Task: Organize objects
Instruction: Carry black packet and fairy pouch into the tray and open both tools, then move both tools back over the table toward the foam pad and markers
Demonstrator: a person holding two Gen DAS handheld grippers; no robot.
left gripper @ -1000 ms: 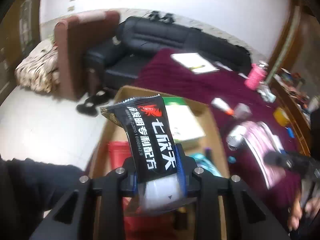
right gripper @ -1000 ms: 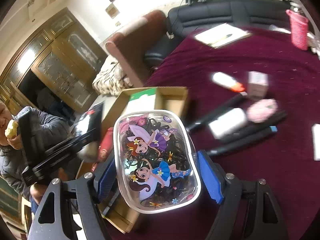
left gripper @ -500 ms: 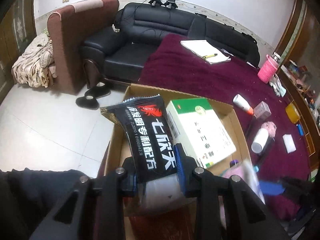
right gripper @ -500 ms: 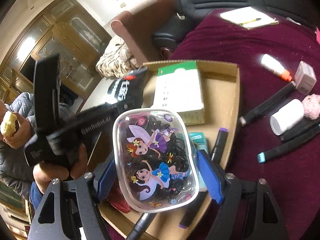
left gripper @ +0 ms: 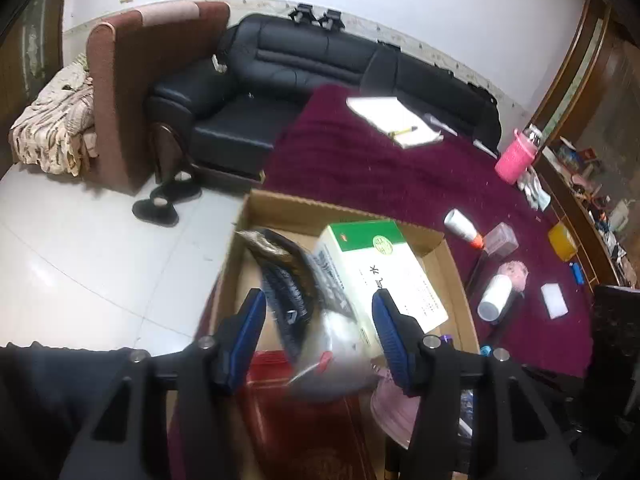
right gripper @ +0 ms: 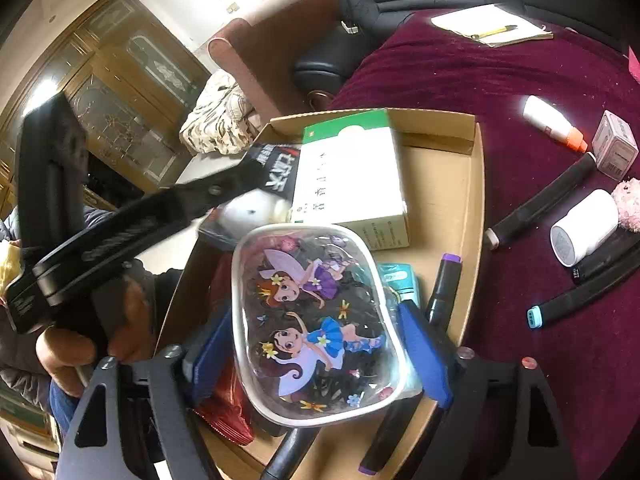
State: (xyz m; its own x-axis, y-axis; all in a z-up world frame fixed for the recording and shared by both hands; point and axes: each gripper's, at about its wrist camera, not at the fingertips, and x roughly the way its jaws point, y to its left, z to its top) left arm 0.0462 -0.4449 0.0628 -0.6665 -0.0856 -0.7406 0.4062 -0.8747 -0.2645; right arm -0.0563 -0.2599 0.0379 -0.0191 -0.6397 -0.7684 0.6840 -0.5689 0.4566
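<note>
Over the open cardboard box (left gripper: pixel 320 205) my left gripper (left gripper: pixel 318 328) stands open. A black snack packet (left gripper: pixel 286 280) shows blurred and loose between its wide-apart blue pads (left gripper: pixel 249 320), next to a green-and-white carton (left gripper: pixel 380 272) in the box. In the right wrist view my right gripper (right gripper: pixel 316 346) is shut on a clear pouch printed with fairies (right gripper: pixel 316 320), held above the box (right gripper: pixel 476 200). The same packet (right gripper: pixel 276 168) lies against the carton (right gripper: pixel 352 172) there. A purple-capped marker (right gripper: pixel 442 284) and a red packet (right gripper: pixel 228 396) lie in the box.
On the maroon cloth (right gripper: pixel 500 80) right of the box lie a white tube (right gripper: pixel 552 124), a small box (right gripper: pixel 614 146), a white bottle (right gripper: pixel 582 228) and black markers (right gripper: pixel 536 204). A notebook (left gripper: pixel 394 120) and pink cup (left gripper: pixel 516 160) stand farther off. A seated person's hand (right gripper: pixel 80 348) is at left.
My left gripper has opened and let go of the black packet, which drops toward the box. The right gripper with the pouch has come lower over the box.
</note>
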